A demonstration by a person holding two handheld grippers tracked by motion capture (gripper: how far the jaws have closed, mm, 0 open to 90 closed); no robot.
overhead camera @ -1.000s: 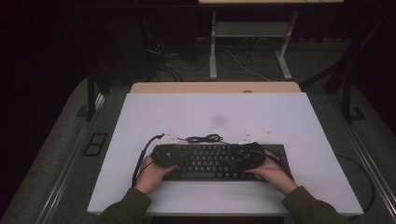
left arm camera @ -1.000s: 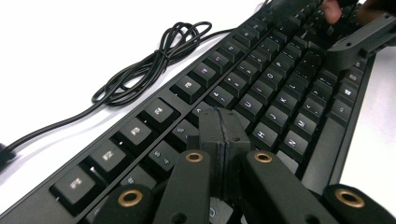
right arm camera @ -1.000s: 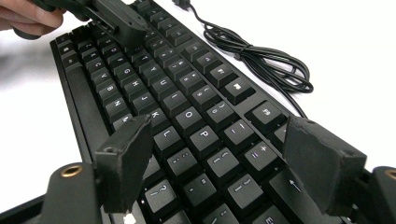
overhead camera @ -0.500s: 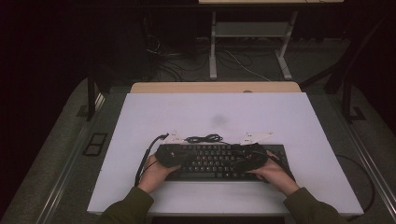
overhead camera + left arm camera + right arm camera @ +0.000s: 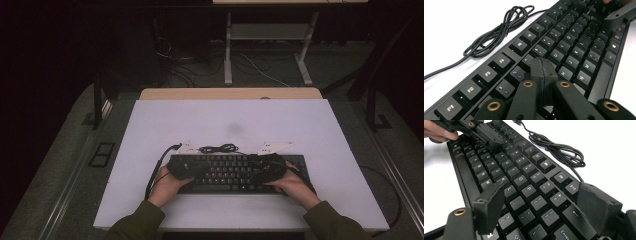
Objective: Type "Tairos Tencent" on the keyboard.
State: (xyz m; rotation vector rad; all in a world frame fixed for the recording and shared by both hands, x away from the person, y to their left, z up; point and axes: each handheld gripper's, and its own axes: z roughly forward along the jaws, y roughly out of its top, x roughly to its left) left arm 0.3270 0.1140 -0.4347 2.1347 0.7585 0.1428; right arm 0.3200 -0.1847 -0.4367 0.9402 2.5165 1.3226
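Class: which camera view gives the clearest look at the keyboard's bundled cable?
The left gripper view: the cable lies whole on the white table beside the keyboard, its loops distinct. The right gripper view shows the same bundle farther off. In the high view it is a small dark squiggle.

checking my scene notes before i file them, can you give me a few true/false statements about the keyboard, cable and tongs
1. The left tongs are shut, pads pressed together above the keyboard. True.
2. The right tongs are shut tight. False: their jaws stand wide apart over the keys.
3. The keyboard's black cable lies bundled on the table beyond the keyboard. True.
4. The keyboard is white. False: it is black with pale lettering.
5. A coffee mug stands beside the keyboard. False: the cable and two small white pieces lie near it.
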